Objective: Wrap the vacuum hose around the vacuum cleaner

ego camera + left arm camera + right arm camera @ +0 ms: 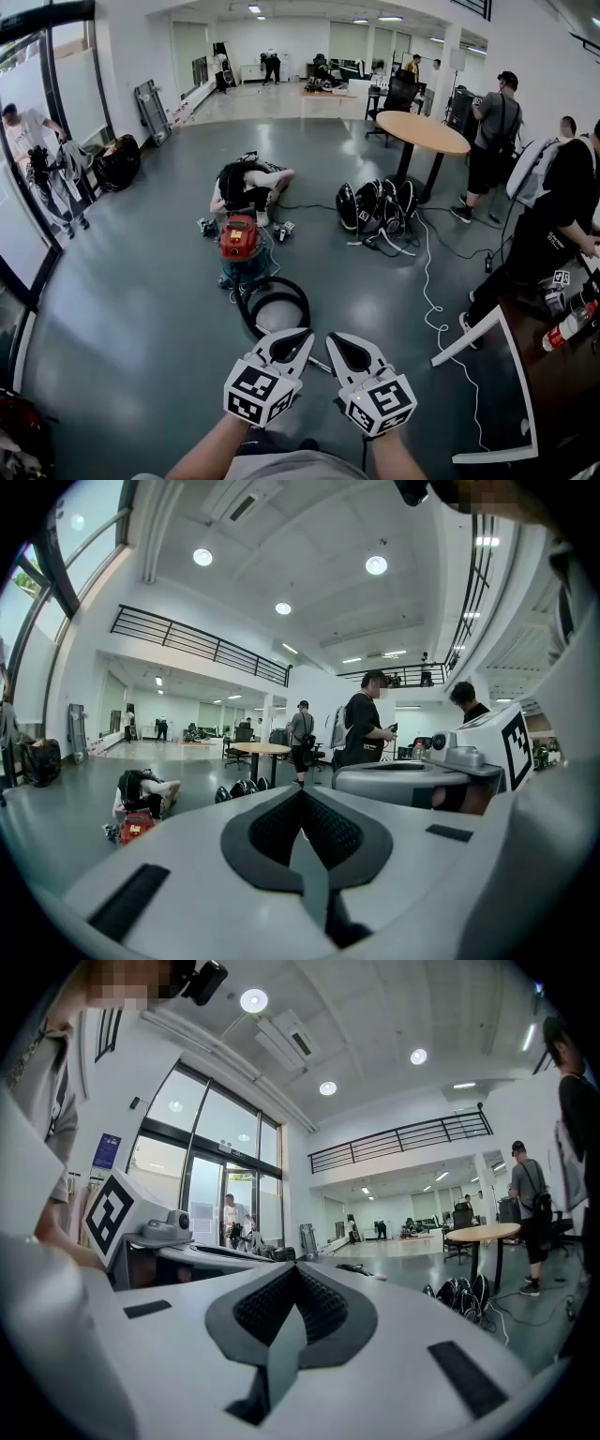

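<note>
**Both tongs shut and empty, vacuum on the floor ahead**

Grey floor (141,281), round wooden table (422,131) at far right. Vacuum cleaner (241,248), red top, stands mid-floor with a person (248,183) crouched just behind it. Black vacuum hose (272,302) lies looped on the floor, between the cleaner and the tongs. Left gripper (306,334) and right gripper (330,339) sit side by side, jaws pressed together, nothing between them.
</note>
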Demonstrator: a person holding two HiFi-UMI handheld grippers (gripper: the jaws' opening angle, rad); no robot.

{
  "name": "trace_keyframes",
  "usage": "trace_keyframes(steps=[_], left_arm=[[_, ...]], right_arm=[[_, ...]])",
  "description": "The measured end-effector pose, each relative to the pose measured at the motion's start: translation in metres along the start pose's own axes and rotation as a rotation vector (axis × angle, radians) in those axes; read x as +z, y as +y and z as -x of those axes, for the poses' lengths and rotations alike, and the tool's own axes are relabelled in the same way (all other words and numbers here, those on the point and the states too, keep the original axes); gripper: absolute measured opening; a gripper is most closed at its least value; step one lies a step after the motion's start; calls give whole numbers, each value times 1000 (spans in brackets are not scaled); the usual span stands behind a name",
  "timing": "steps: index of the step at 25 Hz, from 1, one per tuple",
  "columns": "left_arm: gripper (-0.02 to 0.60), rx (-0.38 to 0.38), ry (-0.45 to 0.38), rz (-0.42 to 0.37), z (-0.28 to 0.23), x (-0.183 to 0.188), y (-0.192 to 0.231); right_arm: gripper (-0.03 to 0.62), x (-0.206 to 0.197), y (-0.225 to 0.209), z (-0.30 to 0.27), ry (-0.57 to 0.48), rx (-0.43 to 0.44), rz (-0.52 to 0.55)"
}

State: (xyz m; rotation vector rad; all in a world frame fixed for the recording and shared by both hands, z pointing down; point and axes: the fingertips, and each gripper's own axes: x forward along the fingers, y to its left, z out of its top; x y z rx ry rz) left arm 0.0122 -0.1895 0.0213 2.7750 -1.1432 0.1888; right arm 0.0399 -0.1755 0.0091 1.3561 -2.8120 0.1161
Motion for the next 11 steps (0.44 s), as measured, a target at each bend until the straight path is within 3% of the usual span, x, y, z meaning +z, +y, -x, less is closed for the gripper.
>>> trace_keyframes(steps=[11], left_arm=[[5, 6, -4, 0, -14, 4, -1]], right_arm=[[2, 2, -15, -2, -7, 5, -5]])
